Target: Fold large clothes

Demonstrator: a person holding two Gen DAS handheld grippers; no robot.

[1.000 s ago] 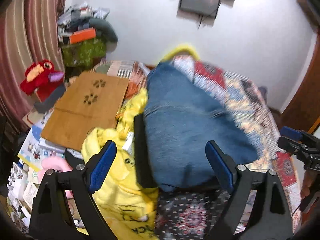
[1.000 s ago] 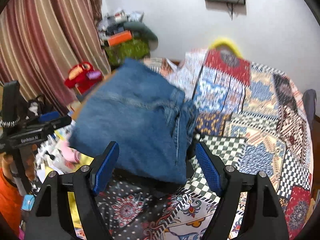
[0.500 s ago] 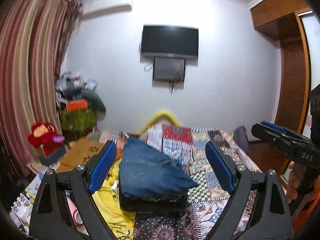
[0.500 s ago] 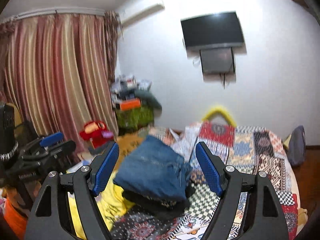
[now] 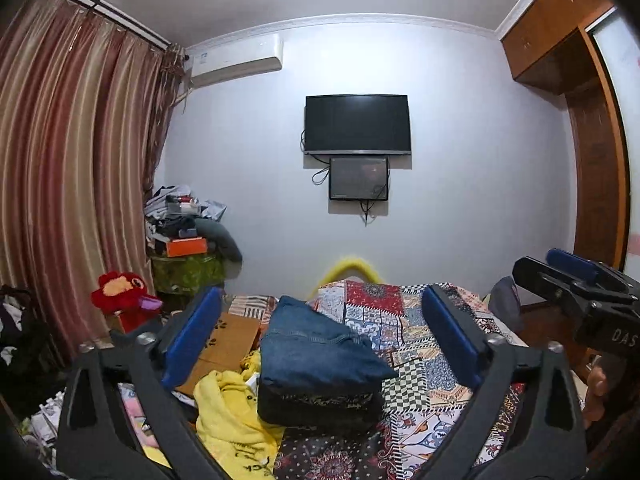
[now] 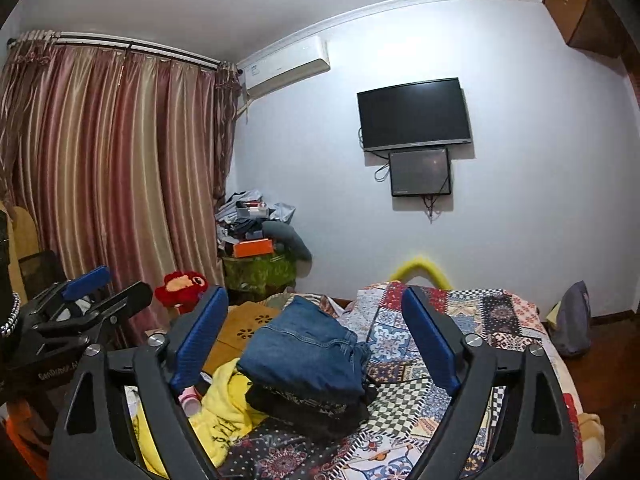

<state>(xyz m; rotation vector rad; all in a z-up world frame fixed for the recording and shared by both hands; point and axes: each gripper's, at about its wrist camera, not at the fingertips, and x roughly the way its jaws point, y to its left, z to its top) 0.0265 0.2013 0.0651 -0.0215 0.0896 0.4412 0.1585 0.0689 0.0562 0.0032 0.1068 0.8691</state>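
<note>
Presently I find both of my grippers raised level over the near end of the bed (image 5: 404, 312), clear of all cloth. My left gripper (image 5: 320, 340) has its blue pads (image 5: 192, 336) spread wide and its jaws are opening, with nothing pinched between them; the folded clothes merely appear in the gap, farther off. My right gripper (image 6: 316, 340) is likewise spread, its jaws opening, and it grips nothing. The folded blue jeans (image 6: 304, 352) lie on top of a folded dark garment (image 6: 308, 408), the two forming one stack on the patchwork bedspread (image 6: 472, 320) toward the bed's left edge. A crumpled yellow garment (image 5: 228, 412) lies just beside the stack on its left, touching its base, at the near left corner of the bed. A wooden board (image 5: 228, 340) with paw-shaped cut-outs lies flat behind the yellow garment along the left edge. Off the bed, a red plush toy (image 5: 120, 292) sits near striped curtains (image 5: 72, 184), and a heap of clutter (image 6: 256, 232) stands in the room's corner. A dark television (image 5: 358, 124) hangs on the far wall with a smaller screen (image 5: 359, 178) directly beneath it. In the left view the right gripper shows at the right border, with fingers of the person's hand (image 5: 600, 380) below it.
</note>
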